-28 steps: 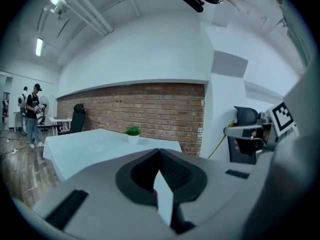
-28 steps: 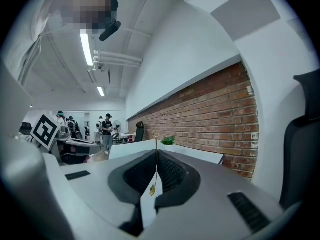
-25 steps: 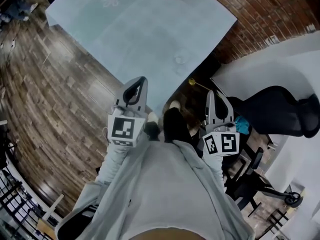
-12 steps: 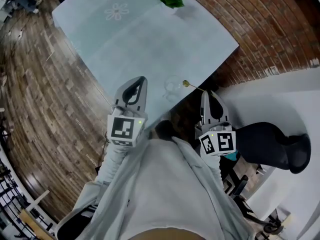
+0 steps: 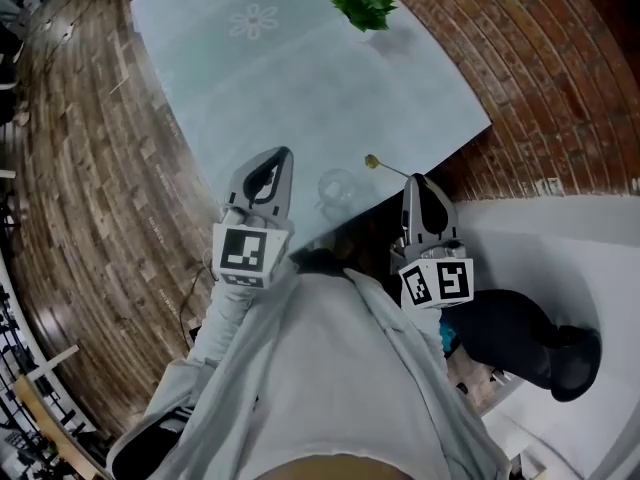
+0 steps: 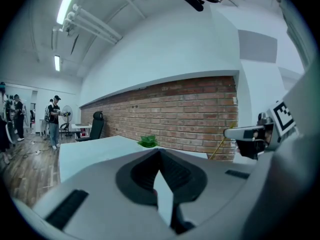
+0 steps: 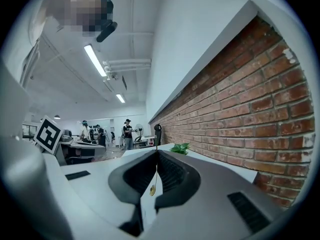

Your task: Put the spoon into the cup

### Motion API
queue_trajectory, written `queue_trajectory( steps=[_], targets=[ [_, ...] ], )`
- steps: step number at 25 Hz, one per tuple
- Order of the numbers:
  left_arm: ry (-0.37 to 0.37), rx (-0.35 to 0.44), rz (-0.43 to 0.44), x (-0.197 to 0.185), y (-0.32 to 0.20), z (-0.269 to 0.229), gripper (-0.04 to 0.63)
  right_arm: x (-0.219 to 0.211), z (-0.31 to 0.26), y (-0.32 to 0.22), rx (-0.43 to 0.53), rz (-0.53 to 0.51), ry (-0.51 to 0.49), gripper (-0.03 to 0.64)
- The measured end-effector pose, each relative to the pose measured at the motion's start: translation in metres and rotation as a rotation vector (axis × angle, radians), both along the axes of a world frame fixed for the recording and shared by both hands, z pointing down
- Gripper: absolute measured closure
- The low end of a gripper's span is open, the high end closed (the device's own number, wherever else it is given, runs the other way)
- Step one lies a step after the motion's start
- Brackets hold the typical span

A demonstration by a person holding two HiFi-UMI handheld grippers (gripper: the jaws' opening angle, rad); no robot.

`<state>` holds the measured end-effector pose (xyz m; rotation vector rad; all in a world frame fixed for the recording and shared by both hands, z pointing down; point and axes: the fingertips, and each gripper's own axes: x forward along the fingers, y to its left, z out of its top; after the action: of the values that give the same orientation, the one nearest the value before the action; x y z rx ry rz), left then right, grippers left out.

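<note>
This is a large open-plan office or lab-like workroom. A long exposed brick wall (image 7: 240,119) runs down one side above a wood-plank floor (image 5: 90,148). Tube lights (image 7: 95,59) and bare pipes (image 6: 95,26) hang under a white ceiling. A wide pale surface (image 5: 300,98) carries a small green plant (image 5: 366,6). Farther back stand desks (image 7: 80,149), a black office chair (image 6: 96,125), a pedestal fan (image 6: 66,115) and several people (image 6: 54,121) on their feet.
</note>
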<state>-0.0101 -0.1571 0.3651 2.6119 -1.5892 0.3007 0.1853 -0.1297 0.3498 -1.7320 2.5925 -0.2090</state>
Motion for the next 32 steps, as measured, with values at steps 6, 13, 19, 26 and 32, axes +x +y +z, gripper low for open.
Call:
queue_trajectory(
  steps=[6, 13, 19, 26, 32],
  targets=[
    [-0.005, -0.002, -0.035, -0.002, -0.004, -0.001, 0.575, -0.003, -0.001, -0.010, -0.002, -0.045, -0.009, 0.597],
    [-0.001, -0.009, -0.018, -0.007, -0.008, -0.004, 0.575, -0.009, -0.003, -0.012, -0.016, -0.031, -0.008, 0.597],
    [0.001, -0.020, -0.003, -0.008, -0.006, 0.001, 0.575, -0.017, 0.000, -0.011, -0.029, -0.042, -0.008, 0.597],
    [0.003, -0.037, 0.002, -0.007, -0.003, 0.010, 0.575, -0.030, 0.017, -0.008, -0.080, -0.091, -0.008, 0.597],
    [0.004, -0.065, 0.004, -0.006, 0.001, 0.022, 0.575, -0.041, 0.041, -0.006, -0.151, -0.132, -0.005, 0.597]
  ],
)
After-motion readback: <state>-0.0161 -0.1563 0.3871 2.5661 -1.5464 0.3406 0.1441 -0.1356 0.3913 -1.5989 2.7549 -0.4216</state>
